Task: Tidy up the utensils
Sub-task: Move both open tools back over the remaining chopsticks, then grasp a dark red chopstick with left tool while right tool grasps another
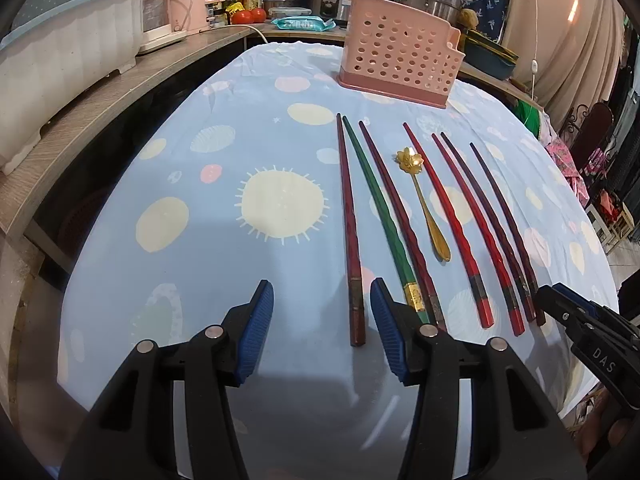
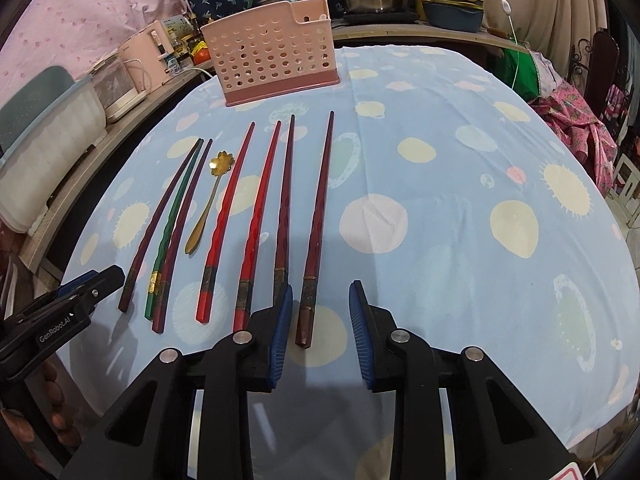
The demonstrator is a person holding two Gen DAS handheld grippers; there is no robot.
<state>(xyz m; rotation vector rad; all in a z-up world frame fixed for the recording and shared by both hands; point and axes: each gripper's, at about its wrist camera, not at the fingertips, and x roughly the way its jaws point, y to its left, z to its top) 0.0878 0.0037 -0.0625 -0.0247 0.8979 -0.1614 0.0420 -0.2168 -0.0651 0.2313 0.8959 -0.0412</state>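
Grippers flank a row of utensils on a blue spotted tablecloth (image 1: 200,280): the left gripper (image 1: 322,312) stands wide, its jaws straddling the butt of the leftmost dark red chopstick (image 1: 347,216), while the right gripper (image 2: 320,316), equally wide, straddles the rightmost chopstick (image 2: 318,232). All seven chopsticks and the gold spoon (image 1: 420,200) lie lengthwise, pointing away toward the pink perforated holder (image 1: 400,52) at the far edge. Bare cloth either side offers lifting room.
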